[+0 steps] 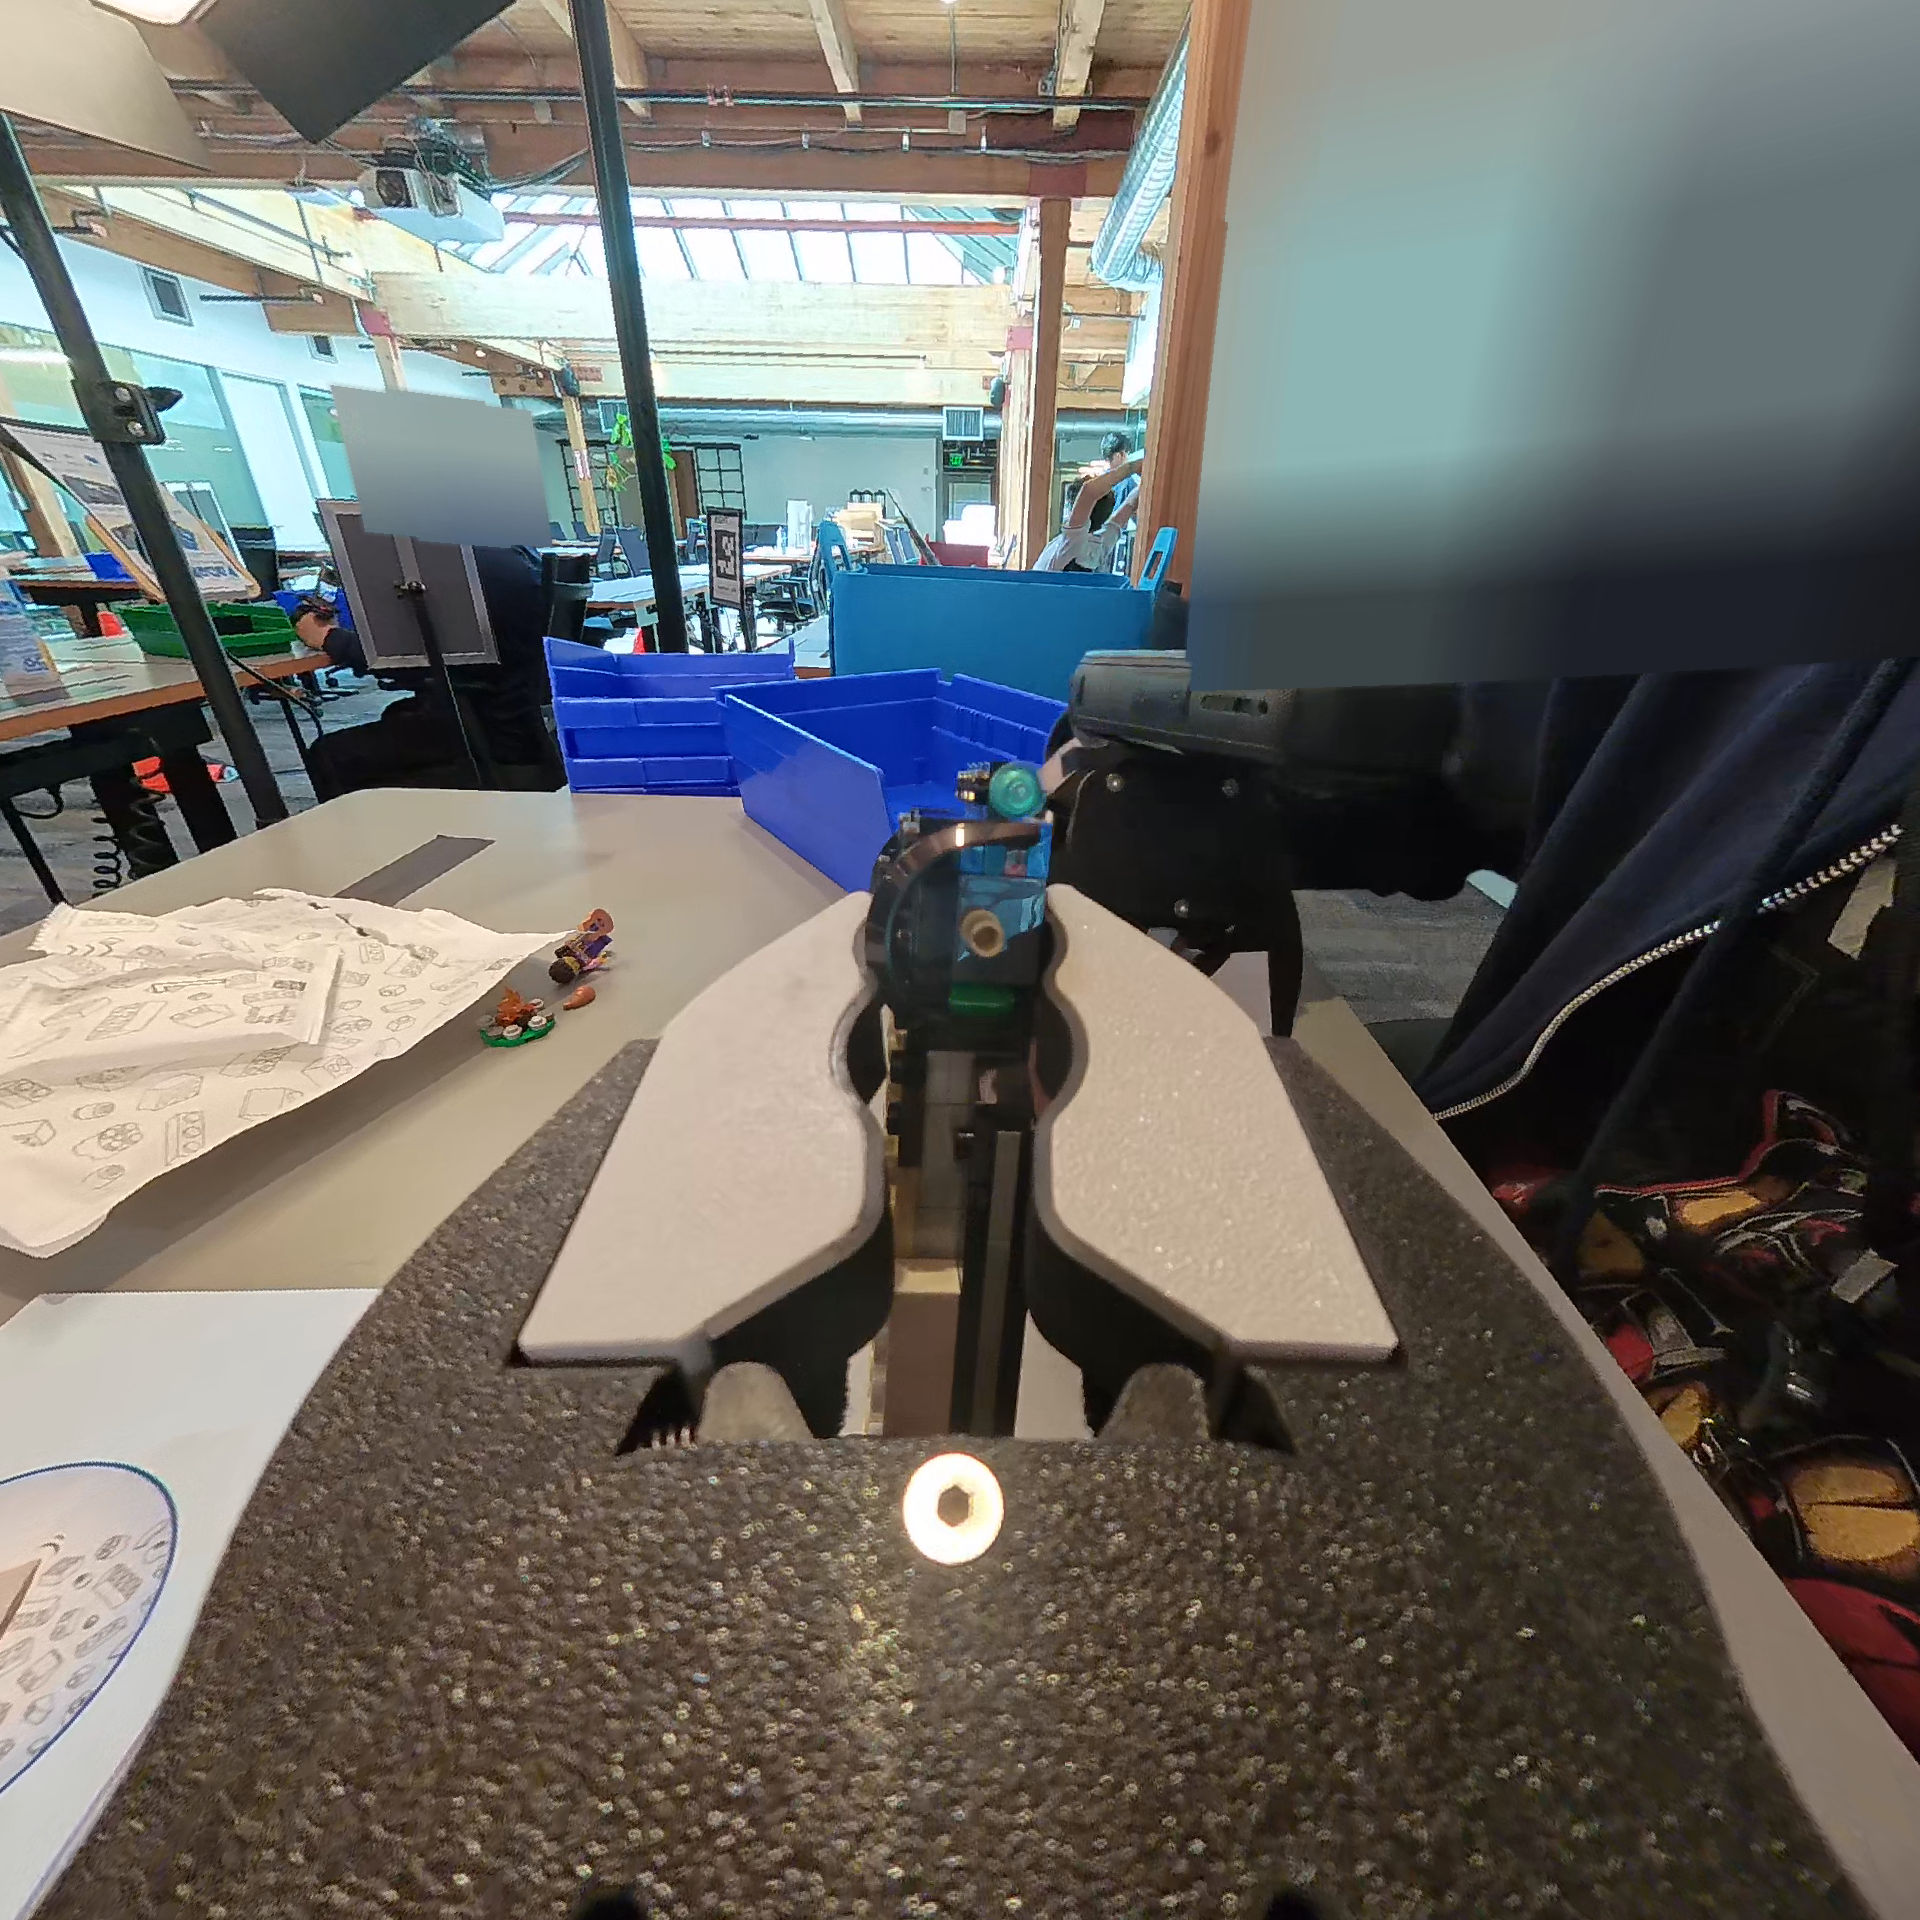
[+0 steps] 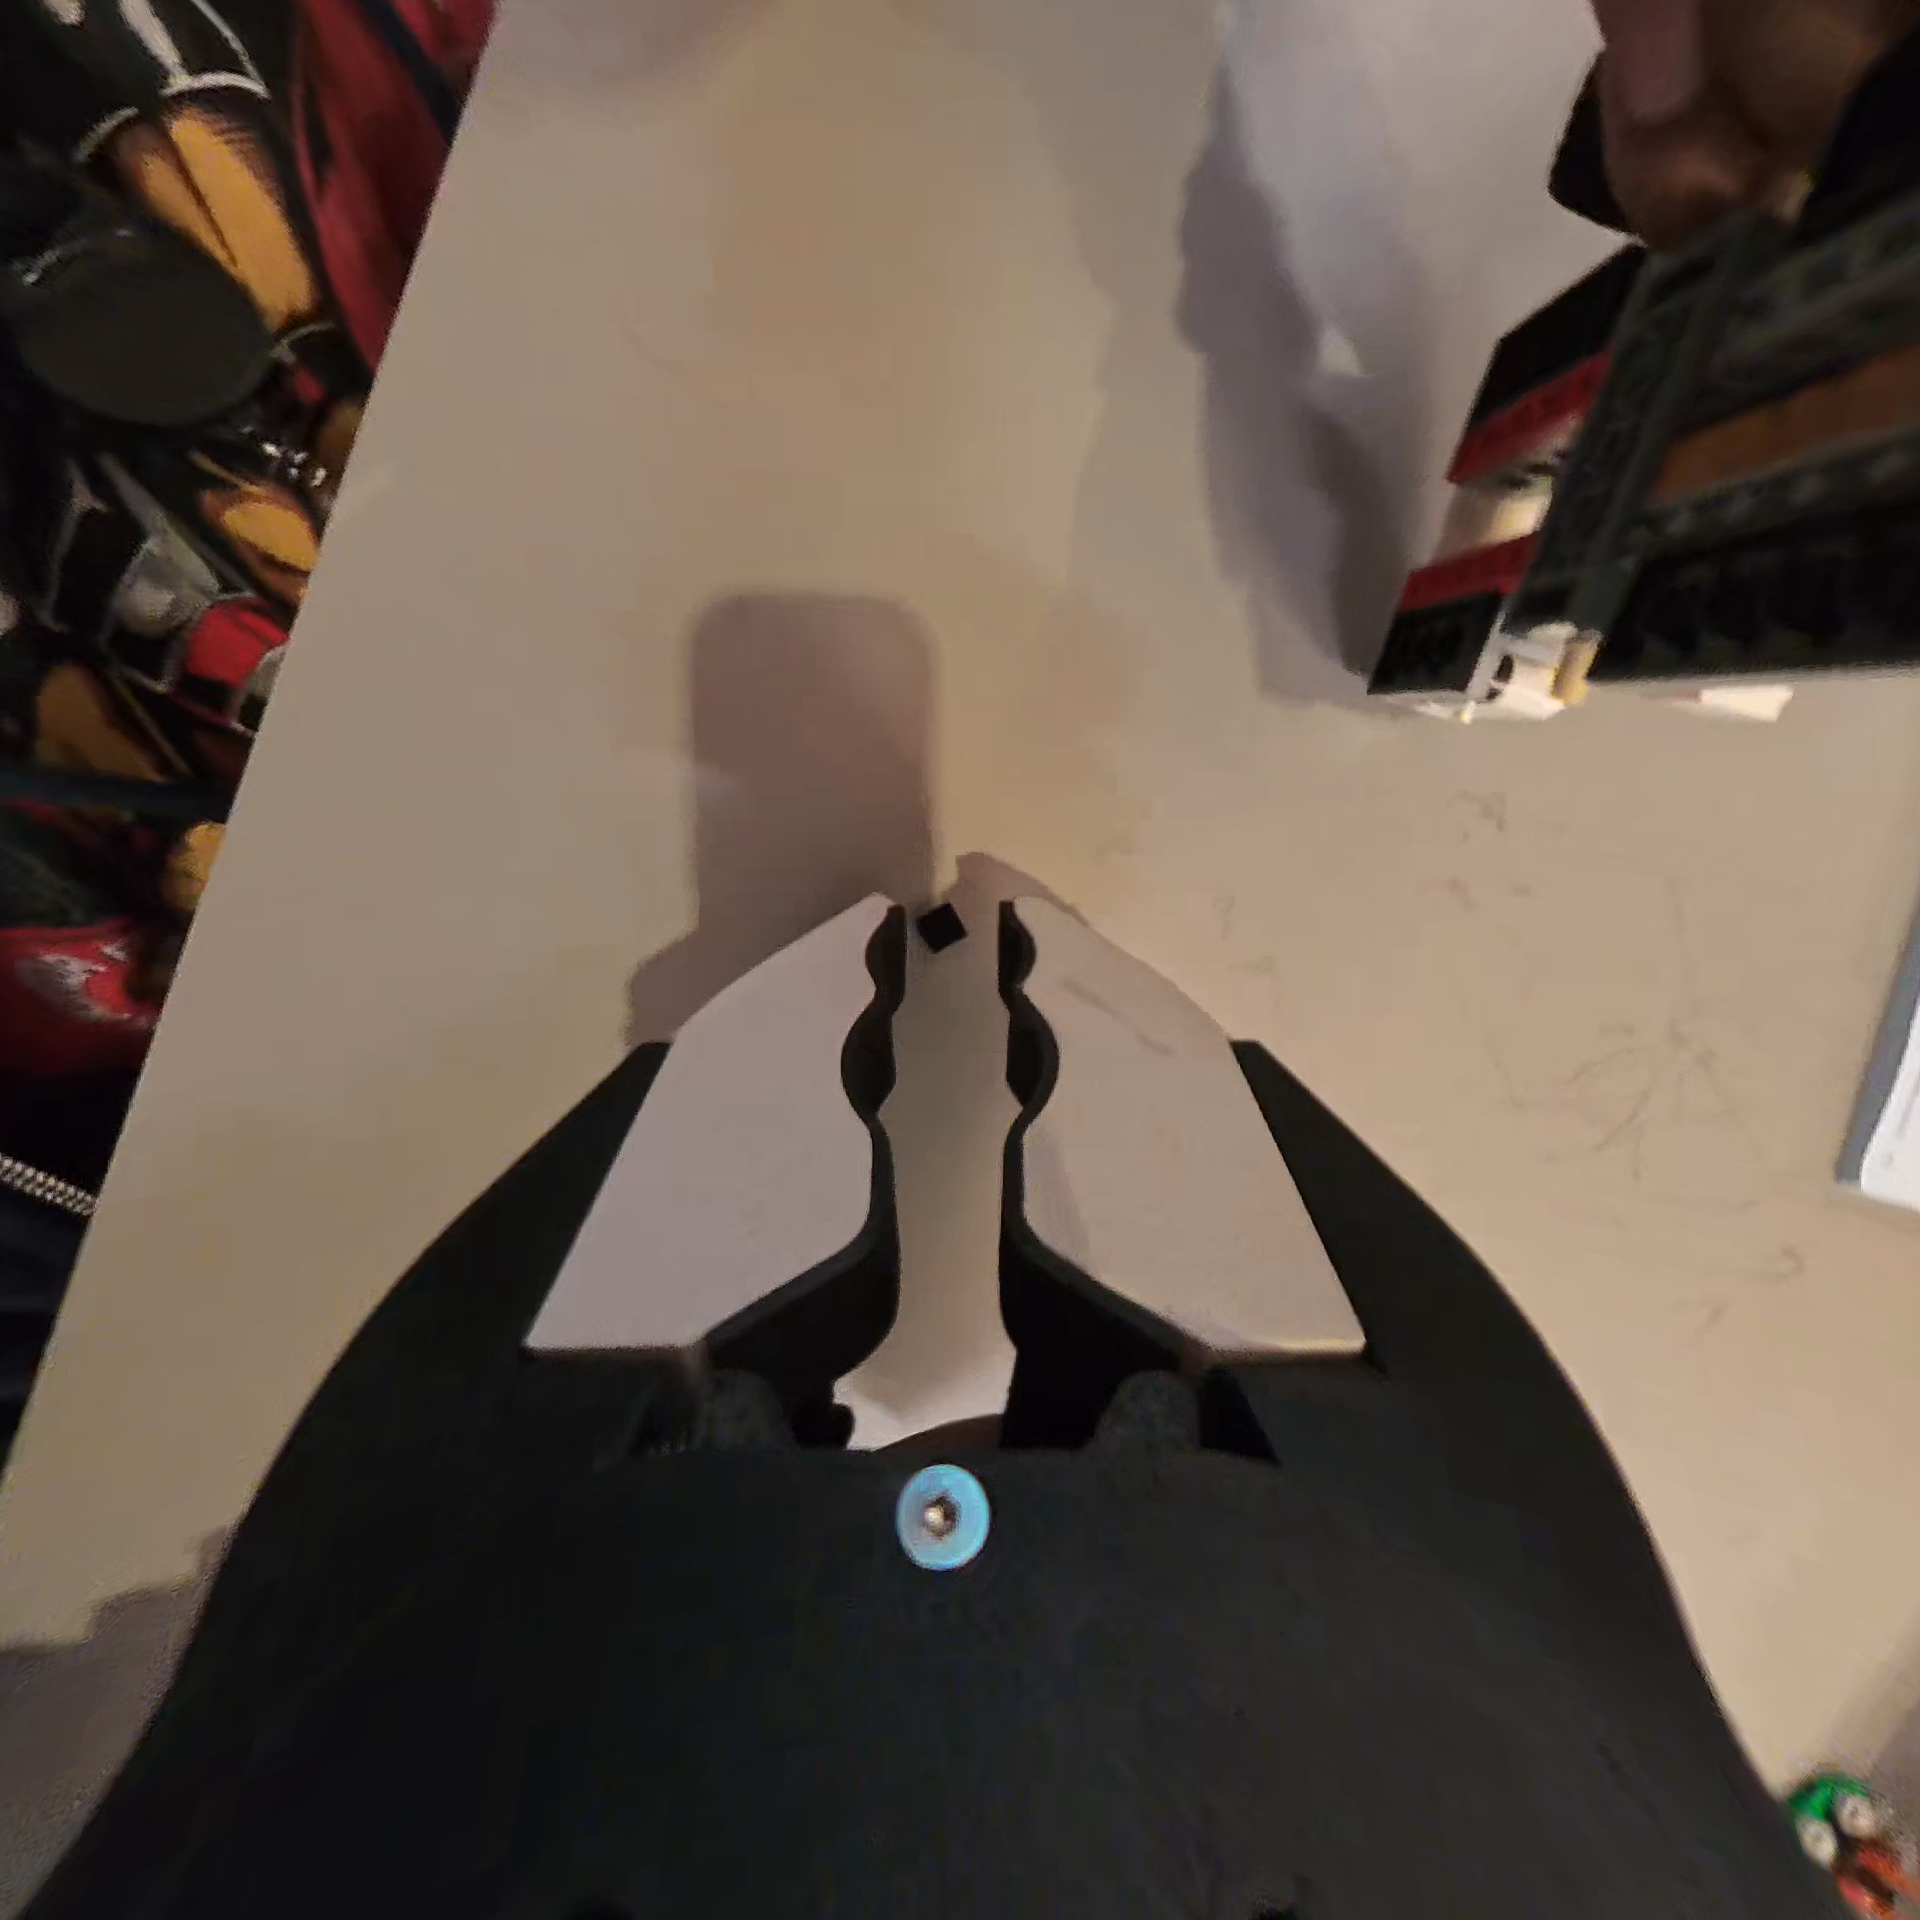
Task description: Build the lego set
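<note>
My left gripper is shut on a toy brick model, black and blue with a teal round piece on top, held above the grey table. The model also shows at the upper right of the right wrist view. My right gripper points down at the table, its jaws a little apart. A tiny black brick piece lies on the table between the fingertips, close to the left one, with a clear gap to the right one. The right gripper also shows in the left wrist view, just right of the model.
Blue bins stand at the table's far edge. White printed paper bags, a small toy figure and a green-based brick piece lie at the left. A person in a dark zipped jacket stands at the right. The grippers' ends are close to 15 cm from one another.
</note>
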### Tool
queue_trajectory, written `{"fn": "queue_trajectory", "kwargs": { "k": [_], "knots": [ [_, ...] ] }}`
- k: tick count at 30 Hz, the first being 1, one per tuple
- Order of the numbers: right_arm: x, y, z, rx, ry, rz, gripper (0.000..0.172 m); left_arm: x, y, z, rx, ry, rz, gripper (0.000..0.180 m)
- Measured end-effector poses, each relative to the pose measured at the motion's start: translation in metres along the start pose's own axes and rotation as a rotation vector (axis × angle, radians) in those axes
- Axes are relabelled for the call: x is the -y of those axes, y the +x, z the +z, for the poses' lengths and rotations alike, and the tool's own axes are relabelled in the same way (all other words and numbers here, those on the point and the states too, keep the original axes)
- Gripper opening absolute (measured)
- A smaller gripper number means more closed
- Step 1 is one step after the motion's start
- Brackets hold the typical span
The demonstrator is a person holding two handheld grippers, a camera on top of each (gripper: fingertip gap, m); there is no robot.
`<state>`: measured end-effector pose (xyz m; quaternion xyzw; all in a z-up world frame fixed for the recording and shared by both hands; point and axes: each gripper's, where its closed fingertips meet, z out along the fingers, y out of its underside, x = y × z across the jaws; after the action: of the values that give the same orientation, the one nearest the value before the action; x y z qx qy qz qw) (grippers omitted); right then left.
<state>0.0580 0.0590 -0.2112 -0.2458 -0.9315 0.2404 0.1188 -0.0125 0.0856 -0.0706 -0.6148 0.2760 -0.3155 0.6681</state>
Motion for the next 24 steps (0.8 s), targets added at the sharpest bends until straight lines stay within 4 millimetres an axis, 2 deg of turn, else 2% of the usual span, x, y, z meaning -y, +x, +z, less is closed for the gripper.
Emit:
{"fn": "queue_trajectory", "kwargs": {
  "k": [5, 13, 24],
  "knots": [
    [-0.003, -0.002, 0.007, 0.081, -0.056, -0.057, 0.014, 0.002, 0.0, -0.001, -0.002, 0.004, 0.001, 0.025],
    [-0.011, -0.001, 0.013, 0.098, -0.115, -0.051, 0.008, 0.003, 0.001, -0.001, -0.005, 0.01, -0.002, 0.025],
    [-0.014, 0.002, 0.008, 0.064, -0.086, -0.044, 0.007, 0.001, 0.001, 0.0, -0.006, 0.005, -0.005, 0.025]
  ]
}}
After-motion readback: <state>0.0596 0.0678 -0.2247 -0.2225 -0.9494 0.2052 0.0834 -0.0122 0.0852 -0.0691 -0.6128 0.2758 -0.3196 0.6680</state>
